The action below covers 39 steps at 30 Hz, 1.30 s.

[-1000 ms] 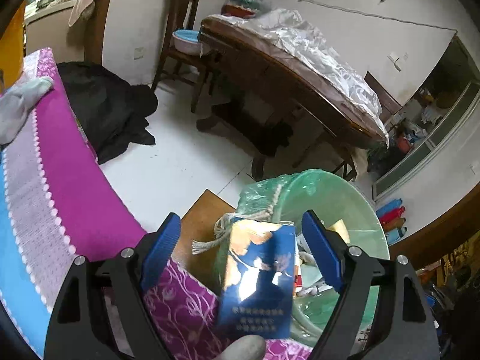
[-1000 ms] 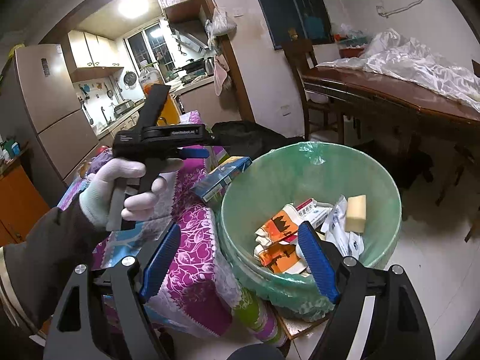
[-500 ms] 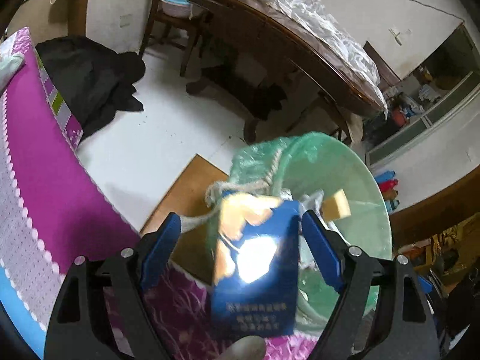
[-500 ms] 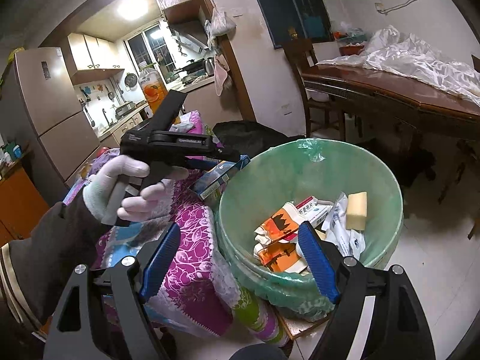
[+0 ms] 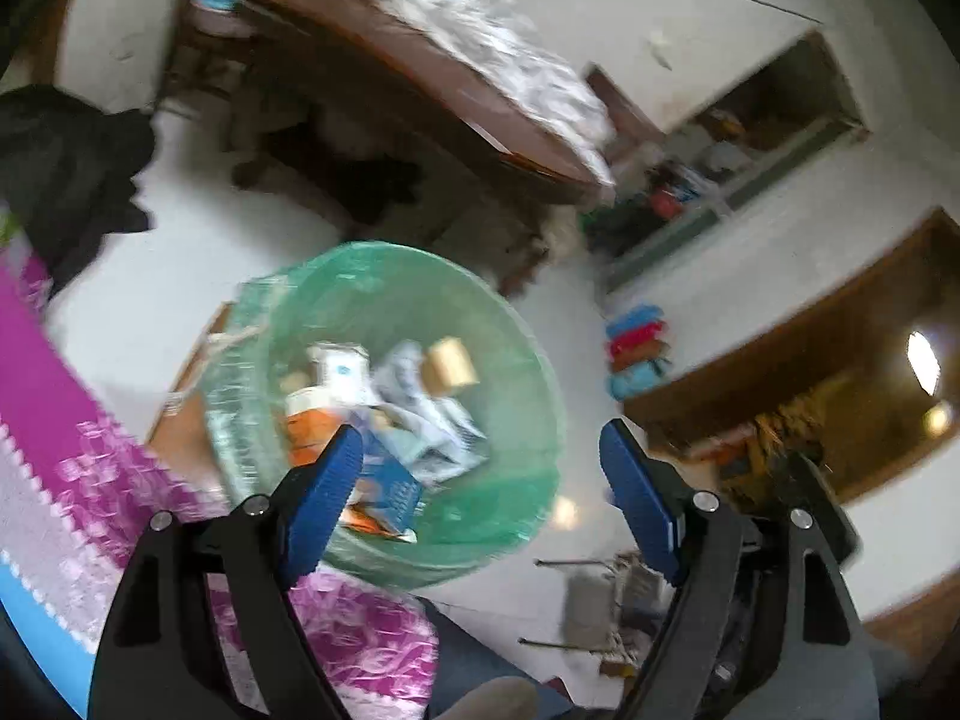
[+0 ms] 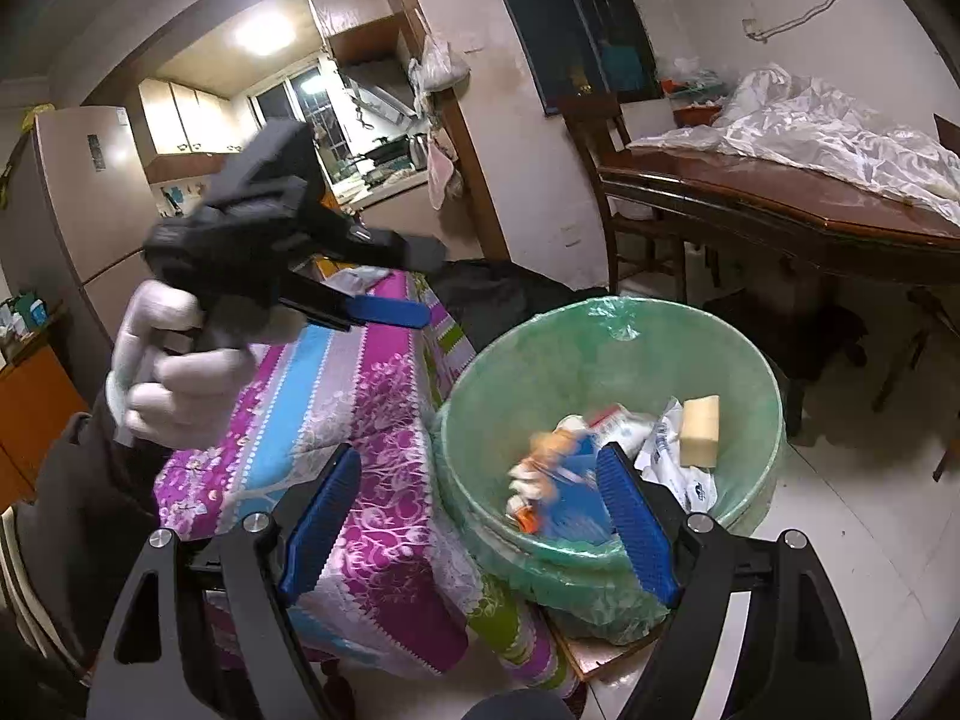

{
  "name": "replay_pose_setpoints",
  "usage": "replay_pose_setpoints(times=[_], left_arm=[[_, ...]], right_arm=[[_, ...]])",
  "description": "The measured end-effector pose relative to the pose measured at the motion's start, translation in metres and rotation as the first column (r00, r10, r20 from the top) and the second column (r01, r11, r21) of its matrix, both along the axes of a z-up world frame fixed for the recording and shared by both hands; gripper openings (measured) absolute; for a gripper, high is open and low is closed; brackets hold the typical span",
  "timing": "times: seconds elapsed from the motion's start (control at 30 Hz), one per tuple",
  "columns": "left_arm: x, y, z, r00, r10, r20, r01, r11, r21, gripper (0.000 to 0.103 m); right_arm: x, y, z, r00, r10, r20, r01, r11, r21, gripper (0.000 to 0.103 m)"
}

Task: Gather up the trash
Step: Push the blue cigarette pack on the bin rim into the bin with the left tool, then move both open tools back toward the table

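Now the bin (image 6: 606, 414), green liner, has the blue carton (image 6: 570, 492) in it: half a second ago that carton sat between my left claw's (image 5: 480, 498) pads, now it lies blurred on the pile with the orange packs and the yellow sponge (image 6: 701, 431). So that item counts as collected, by my read; next piece would come off the tabletop (image 6: 336, 420), though no loose trash shows on its purple cloth.

Left claw: wide open, nothing held, over the bin. Right claw (image 6: 480, 525): wide open, empty, hovering at the bin's near rim.

Labels: the carton's print is smeared by motion, unreadable. Wrappers too small to read.
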<state>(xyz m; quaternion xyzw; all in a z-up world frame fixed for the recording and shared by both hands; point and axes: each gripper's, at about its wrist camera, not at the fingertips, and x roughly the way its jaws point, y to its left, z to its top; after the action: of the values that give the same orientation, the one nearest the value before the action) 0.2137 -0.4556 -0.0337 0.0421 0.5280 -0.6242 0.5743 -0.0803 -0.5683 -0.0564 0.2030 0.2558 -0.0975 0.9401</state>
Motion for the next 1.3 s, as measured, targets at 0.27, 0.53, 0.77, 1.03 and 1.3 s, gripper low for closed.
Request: replay_pose_setpoints(times=[0.27,0.53,0.77,1.03,1.3], left_arm=[[-0.025,0.071,0.017,0.917,0.269,0.294,-0.272,0.962,-0.029,0.083],[-0.05,0.206,0.021,0.634,0.441,0.635,-0.529,0.847,-0.06,0.089],[-0.001,0.367,0.007,0.421,0.568,0.707,-0.791,0.611,-0.02,0.089],[0.103,0.54,-0.001,0.265,0.741,0.616,-0.942,0.336,0.001,0.075],[0.173,0.535,-0.025,0.384,0.693,0.61,-0.895,0.441,0.061,0.073]], right_arm=[[0.0,0.021,0.008,0.999,0.031,0.025,-0.03,0.999,-0.032,0.083],[0.036,0.082,0.012,0.98,0.193,0.04,-0.19,0.979,-0.072,0.085],[0.083,0.156,0.012,0.93,0.367,0.014,-0.364,0.927,-0.095,0.085],[0.154,0.255,0.01,0.842,0.536,-0.051,-0.539,0.838,-0.081,0.085],[0.206,0.325,0.0,0.797,0.595,-0.106,-0.603,0.796,-0.061,0.085]])
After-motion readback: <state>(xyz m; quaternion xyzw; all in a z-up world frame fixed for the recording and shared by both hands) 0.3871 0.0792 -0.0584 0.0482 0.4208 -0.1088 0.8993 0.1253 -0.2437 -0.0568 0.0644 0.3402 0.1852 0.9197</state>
